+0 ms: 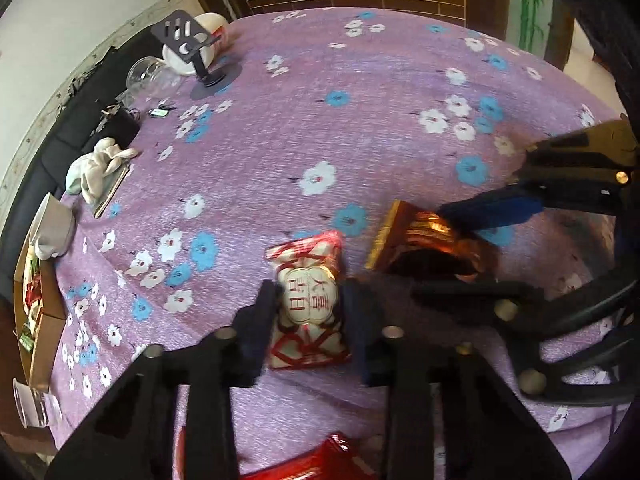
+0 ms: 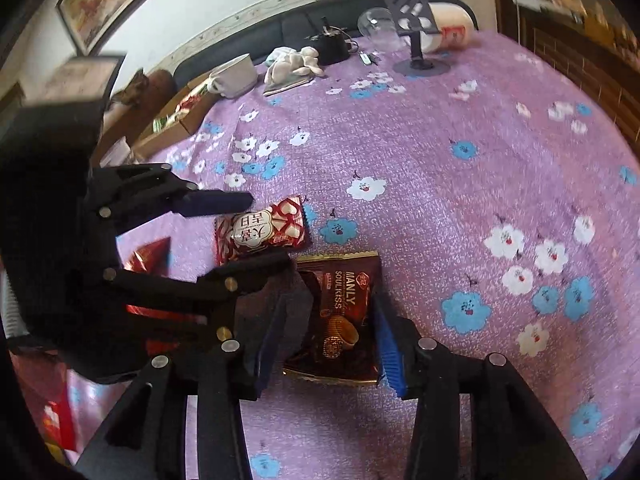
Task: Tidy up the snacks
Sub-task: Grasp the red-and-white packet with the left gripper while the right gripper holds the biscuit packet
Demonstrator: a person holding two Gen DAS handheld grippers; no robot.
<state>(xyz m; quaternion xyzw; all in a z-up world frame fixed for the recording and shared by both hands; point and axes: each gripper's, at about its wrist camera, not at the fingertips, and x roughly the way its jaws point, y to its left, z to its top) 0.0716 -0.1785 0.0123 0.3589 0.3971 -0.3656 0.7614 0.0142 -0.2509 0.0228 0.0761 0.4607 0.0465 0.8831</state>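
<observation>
We have 2 fisheye views, each looking forward and steeply down along its own claw, close over the tabletop (image 1: 400,92). The left wrist view sits over the red-and-white snack packet (image 1: 306,304); the right wrist view sits over the brown biscuit packet (image 2: 340,312). Both views share these packets, and each shows the other claw.

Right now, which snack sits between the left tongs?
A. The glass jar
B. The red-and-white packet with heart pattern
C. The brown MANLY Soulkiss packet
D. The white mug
B: in the left wrist view the left tongs flank the red-and-white heart-pattern packet; the brown MANLY packet lies between the right tongs.
</observation>
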